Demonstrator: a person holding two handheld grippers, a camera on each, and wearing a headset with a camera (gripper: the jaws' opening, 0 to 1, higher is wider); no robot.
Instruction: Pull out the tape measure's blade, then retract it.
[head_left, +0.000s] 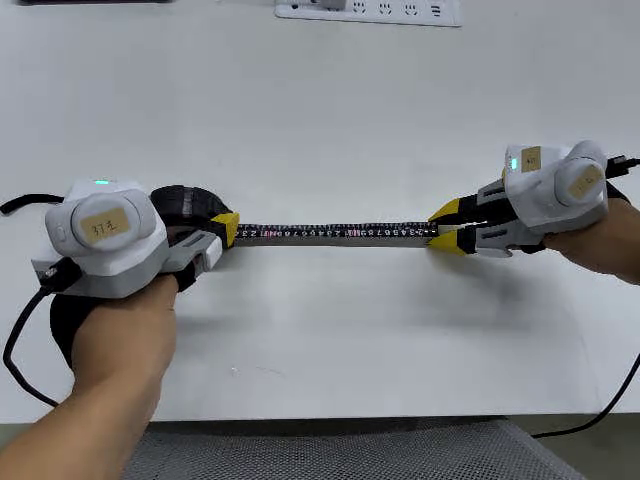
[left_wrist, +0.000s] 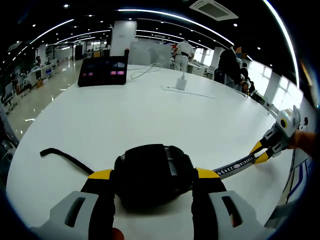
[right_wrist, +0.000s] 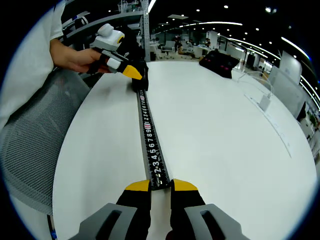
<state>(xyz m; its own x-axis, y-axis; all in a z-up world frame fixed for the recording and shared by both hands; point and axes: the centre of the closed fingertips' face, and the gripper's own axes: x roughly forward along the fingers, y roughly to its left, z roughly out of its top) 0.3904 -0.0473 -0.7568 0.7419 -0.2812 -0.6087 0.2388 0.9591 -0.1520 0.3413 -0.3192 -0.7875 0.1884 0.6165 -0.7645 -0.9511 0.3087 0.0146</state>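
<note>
nearest the person, the left hand holds the left gripper, whose jaws are clamped on the black tape measure case. in the left gripper view the yellow tips press the case's two flanks, and it sits squarely between them on the bench. a thin black strap trails off the case across the bench top.

from the case the blade runs out in a straight line with its printed numbers facing up. i cannot tell whether it rests on the bench or hangs just above it. its free end is pinched between the closed jaws of the right gripper, held in the right hand. the right gripper view shows the low numbers right at the yellow tips and the blade stretching away to the case.

further off, the white bench runs up to a power strip at its far edge.

as i read it, the first half of the task is done or nearly so: a good length of blade is out, and the two grippers are well apart. the retraction is left. that likely means bringing the right gripper back toward the case as the blade feeds in, and holding the tip so it doesn't whip.
</note>
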